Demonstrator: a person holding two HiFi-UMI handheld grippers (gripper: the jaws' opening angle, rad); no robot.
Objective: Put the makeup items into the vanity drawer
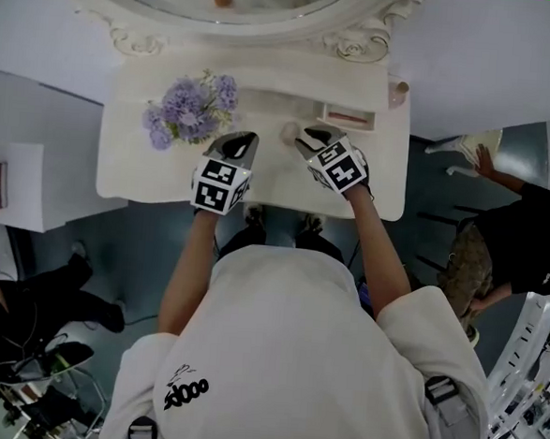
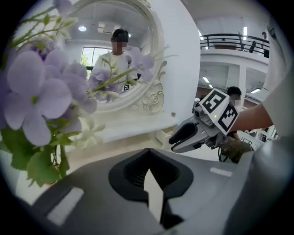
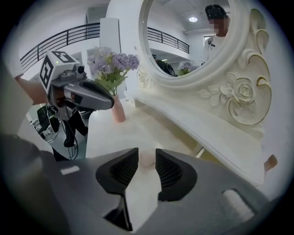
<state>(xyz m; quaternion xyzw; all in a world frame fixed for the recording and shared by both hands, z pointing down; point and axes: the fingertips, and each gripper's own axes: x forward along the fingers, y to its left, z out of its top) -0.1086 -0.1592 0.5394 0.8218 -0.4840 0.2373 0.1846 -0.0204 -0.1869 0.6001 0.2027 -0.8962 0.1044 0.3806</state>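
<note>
A small, pale pink round makeup item (image 1: pixel 289 130) lies on the white vanity top (image 1: pixel 165 173), in front of the mirror. My right gripper (image 1: pixel 306 137) reaches it from the right with its jaws open. In the right gripper view the item (image 3: pixel 147 160) sits on the tabletop in the gap at the jaw tips (image 3: pixel 147 153), and I see no squeeze on it. My left gripper (image 1: pixel 240 139) hovers just left of it, empty, its jaw tips (image 2: pixel 147 151) closed together. A little drawer (image 1: pixel 346 116) with a pink inside stands open under the mirror shelf at the right.
Purple flowers (image 1: pixel 189 109) in a pink vase (image 3: pixel 118 110) stand close to the left gripper's left. Another small pink item (image 1: pixel 397 89) sits at the vanity's far right. The oval mirror (image 3: pixel 193 41) rises behind. People are at the right (image 1: pixel 518 240) and lower left (image 1: pixel 24 309).
</note>
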